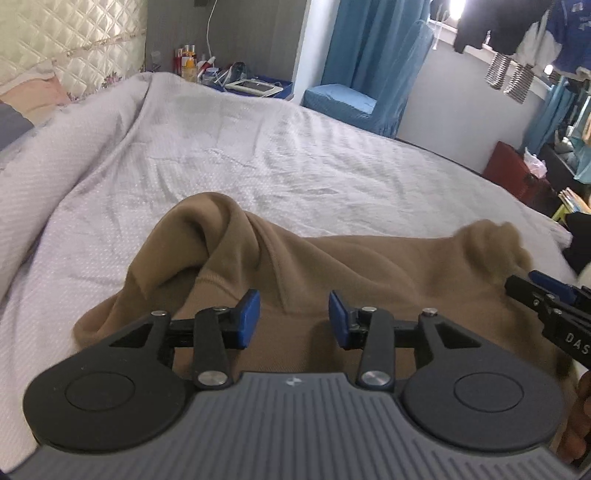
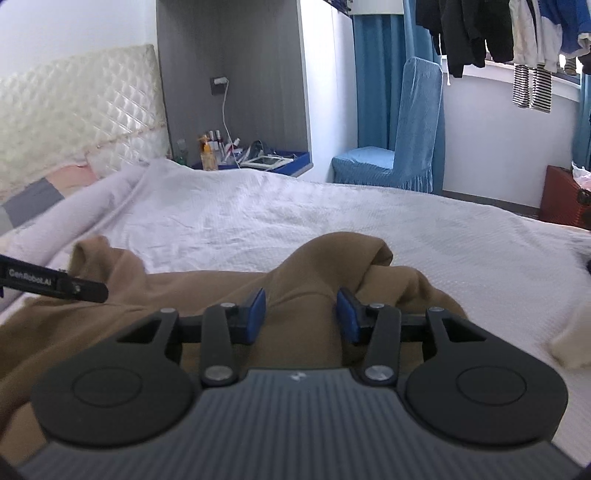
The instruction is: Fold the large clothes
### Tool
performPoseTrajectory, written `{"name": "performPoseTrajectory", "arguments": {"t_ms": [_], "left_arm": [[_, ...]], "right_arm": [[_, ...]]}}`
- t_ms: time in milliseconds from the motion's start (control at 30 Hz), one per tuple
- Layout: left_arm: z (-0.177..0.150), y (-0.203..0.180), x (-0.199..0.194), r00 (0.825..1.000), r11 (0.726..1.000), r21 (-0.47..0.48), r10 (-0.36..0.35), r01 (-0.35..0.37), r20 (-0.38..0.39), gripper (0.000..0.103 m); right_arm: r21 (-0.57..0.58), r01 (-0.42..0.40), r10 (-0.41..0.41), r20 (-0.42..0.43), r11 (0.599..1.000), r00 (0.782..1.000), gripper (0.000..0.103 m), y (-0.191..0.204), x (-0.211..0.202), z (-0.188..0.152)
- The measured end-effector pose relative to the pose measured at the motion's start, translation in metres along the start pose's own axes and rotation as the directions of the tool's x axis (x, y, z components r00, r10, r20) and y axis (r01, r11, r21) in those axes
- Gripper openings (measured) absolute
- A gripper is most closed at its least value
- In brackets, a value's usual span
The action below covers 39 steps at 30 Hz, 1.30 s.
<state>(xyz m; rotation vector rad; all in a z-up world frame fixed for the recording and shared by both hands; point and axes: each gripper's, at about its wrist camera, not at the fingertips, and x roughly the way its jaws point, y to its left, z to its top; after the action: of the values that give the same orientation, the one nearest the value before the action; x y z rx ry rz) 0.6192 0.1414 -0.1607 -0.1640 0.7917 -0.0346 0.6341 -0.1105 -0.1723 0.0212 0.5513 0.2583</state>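
A large brown garment lies rumpled on the bed's near side, with a raised fold at its left end. My left gripper is open just above it, nothing between the blue pads. In the right wrist view the same garment shows a raised hump between the fingers of my right gripper, which is open with the pads on either side of the hump and not pinching it. The right gripper also shows at the right edge of the left wrist view. The left gripper also shows at the left edge of the right wrist view.
The bed has a pale lilac cover and a quilted cream headboard. A cluttered nightstand stands behind. A blue covered chair, a red box and hanging clothes are at the right.
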Motion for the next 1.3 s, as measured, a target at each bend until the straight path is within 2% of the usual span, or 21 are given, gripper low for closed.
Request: {"name": "performPoseTrajectory", "arguments": {"t_ms": [233, 433, 600, 733, 800, 1033, 1233, 1300], "left_arm": [[-0.026, -0.026, -0.085, 0.999, 0.999, 0.033, -0.025, 0.025, 0.023, 0.047], [-0.065, -0.050, -0.160, 0.997, 0.998, 0.042, -0.041, 0.038, 0.061, 0.047], [-0.100, -0.079, -0.210, 0.999, 0.997, 0.072, -0.041, 0.038, 0.032, 0.048], [-0.128, -0.095, -0.245, 0.997, 0.996, 0.049, -0.073, 0.071, 0.032, 0.048], [-0.144, -0.102, -0.260, 0.996, 0.996, 0.062, -0.067, 0.064, 0.050, 0.048], [-0.191, -0.098, -0.291, 0.996, 0.997, 0.043, -0.060, 0.057, 0.073, 0.049], [-0.219, -0.080, -0.291, 0.997, 0.999, 0.044, 0.002, -0.006, 0.081, 0.056], [-0.226, -0.066, -0.287, 0.997, 1.000, 0.009, 0.011, -0.011, 0.074, 0.057]], "right_arm": [[0.004, -0.033, 0.033, -0.004, 0.999, 0.999, 0.046, 0.010, -0.072, -0.005], [0.006, -0.073, 0.074, -0.030, 0.997, 0.997, 0.046, 0.021, -0.137, -0.020], [0.009, -0.108, 0.109, -0.074, 0.994, 0.991, 0.046, 0.027, -0.184, -0.031], [0.010, -0.112, 0.112, -0.118, 0.994, 0.987, 0.046, 0.023, -0.215, -0.044], [0.025, -0.124, 0.127, -0.140, 0.992, 0.982, 0.046, 0.017, -0.228, -0.050], [0.131, -0.130, 0.157, -0.222, 0.983, 0.962, 0.046, -0.011, -0.248, -0.069], [0.193, -0.097, 0.147, -0.264, 0.976, 0.953, 0.047, -0.017, -0.232, -0.084], [0.210, -0.088, 0.146, -0.278, 0.974, 0.949, 0.052, -0.019, -0.224, -0.089]]}}
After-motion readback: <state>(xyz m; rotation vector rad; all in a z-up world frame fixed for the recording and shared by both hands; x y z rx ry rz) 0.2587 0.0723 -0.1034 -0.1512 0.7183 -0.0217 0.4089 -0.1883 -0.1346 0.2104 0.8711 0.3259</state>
